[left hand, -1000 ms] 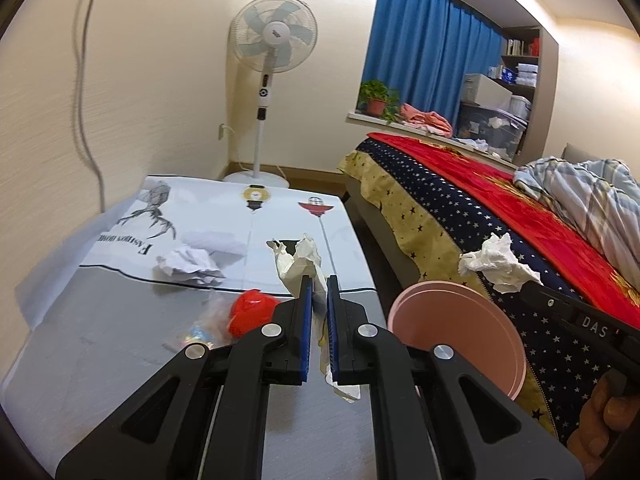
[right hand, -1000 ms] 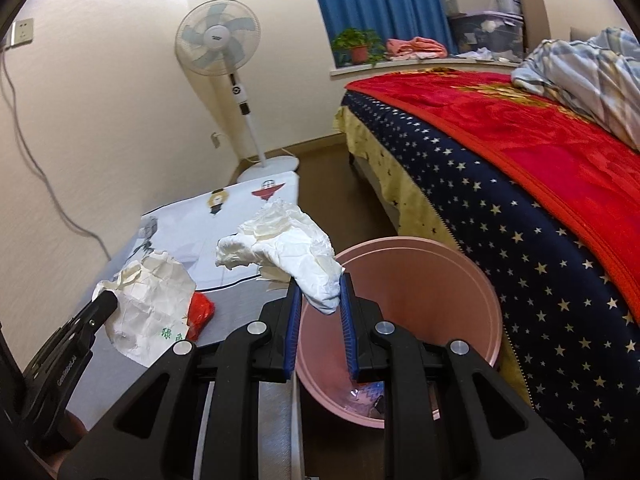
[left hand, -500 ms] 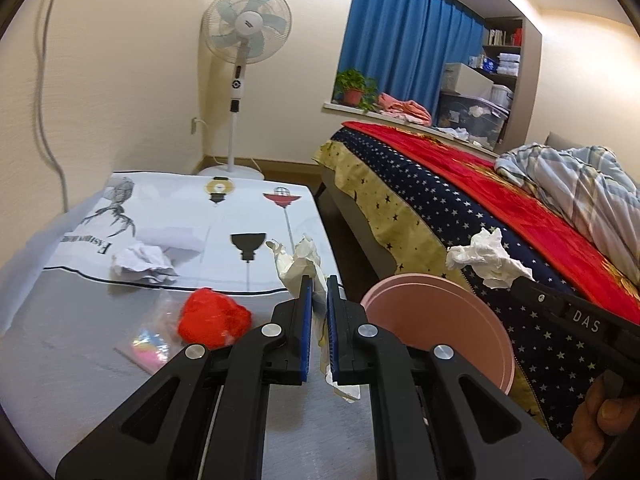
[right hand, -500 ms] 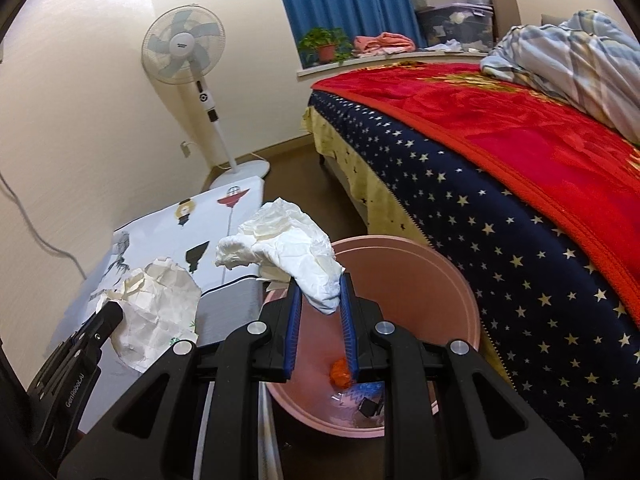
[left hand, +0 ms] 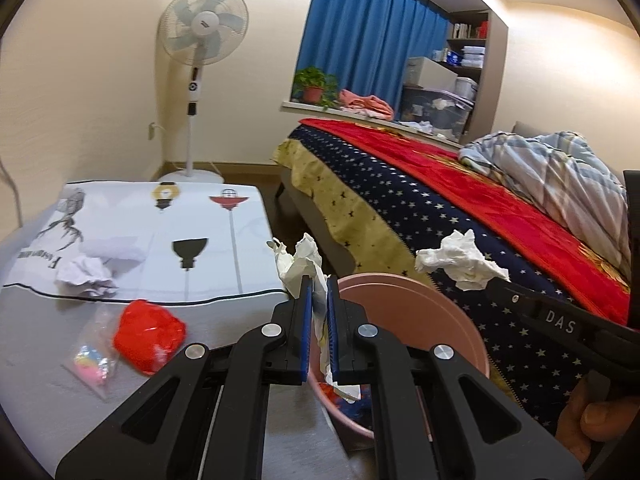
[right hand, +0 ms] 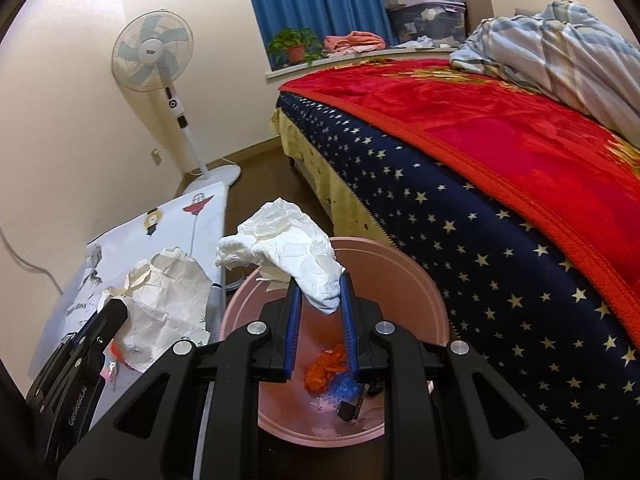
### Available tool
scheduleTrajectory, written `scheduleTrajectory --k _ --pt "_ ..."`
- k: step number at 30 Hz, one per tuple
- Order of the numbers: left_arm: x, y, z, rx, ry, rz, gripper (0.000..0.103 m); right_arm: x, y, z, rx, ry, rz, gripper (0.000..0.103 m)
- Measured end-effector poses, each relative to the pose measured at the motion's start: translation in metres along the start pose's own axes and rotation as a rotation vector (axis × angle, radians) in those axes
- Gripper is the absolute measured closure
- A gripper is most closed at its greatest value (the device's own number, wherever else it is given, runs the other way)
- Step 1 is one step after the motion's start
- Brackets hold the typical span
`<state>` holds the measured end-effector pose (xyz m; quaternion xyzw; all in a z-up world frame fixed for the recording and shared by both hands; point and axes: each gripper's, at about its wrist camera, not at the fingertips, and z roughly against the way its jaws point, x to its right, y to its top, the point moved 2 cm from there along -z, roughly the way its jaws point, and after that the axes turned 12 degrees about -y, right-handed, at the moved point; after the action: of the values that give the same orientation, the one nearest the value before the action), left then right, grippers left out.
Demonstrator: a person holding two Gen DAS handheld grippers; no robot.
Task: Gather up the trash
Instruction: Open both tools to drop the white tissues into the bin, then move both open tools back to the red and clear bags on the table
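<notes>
My left gripper [left hand: 319,280] is shut on a crumpled cream paper wrapper [left hand: 306,266], held at the near rim of the pink bin [left hand: 440,308]. The wrapper also shows in the right wrist view [right hand: 168,304]. My right gripper [right hand: 319,292] is shut on a crumpled white tissue [right hand: 288,248] and holds it above the bin [right hand: 404,280], which has orange and blue trash [right hand: 326,368] inside. The tissue also shows in the left wrist view [left hand: 460,262]. On the low table lie a red wrapper [left hand: 148,334], a clear packet [left hand: 94,358] and a white paper ball [left hand: 86,278].
The low table [left hand: 48,376] has a printed white cloth [left hand: 160,236]. A bed with a starred blue and red cover [right hand: 500,184] runs along the right, close to the bin. A standing fan [left hand: 198,80] stands by the far wall.
Both grippers have moved toward the bin. The left one now holds its wrapper over the bin's rim, and the right one looks down into the bin.
</notes>
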<state>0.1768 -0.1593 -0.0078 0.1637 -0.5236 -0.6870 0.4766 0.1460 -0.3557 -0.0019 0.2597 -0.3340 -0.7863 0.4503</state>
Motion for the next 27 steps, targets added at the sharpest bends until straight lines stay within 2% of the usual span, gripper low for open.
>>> scheduleTrajectory --k 4,6,7,10,11,17,27 --pt "0.008 -0.001 -0.010 -0.010 -0.029 -0.002 0.096 0.007 0.001 -0.003 -0.003 -0.022 -0.011 0.084" --pt "0.012 -0.002 -0.016 -0.021 -0.056 0.001 0.096 0.011 0.001 -0.004 -0.007 -0.033 -0.019 0.080" --pt "0.014 -0.003 -0.019 -0.031 -0.072 0.003 0.095 0.013 0.001 -0.006 -0.010 -0.042 -0.026 0.078" --pt "0.016 -0.008 -0.027 -0.063 -0.112 0.018 0.086 0.018 0.000 -0.009 -0.027 -0.061 -0.043 0.060" --pt "0.016 -0.010 -0.028 -0.069 -0.108 0.022 0.085 0.019 0.000 -0.010 -0.027 -0.069 -0.045 0.058" --pt "0.008 -0.010 -0.024 -0.072 -0.083 0.029 0.085 0.018 -0.001 -0.008 -0.020 -0.067 -0.042 0.058" --pt "-0.008 -0.006 0.007 -0.047 -0.026 0.017 0.085 0.003 -0.004 0.006 0.003 -0.002 -0.017 0.058"
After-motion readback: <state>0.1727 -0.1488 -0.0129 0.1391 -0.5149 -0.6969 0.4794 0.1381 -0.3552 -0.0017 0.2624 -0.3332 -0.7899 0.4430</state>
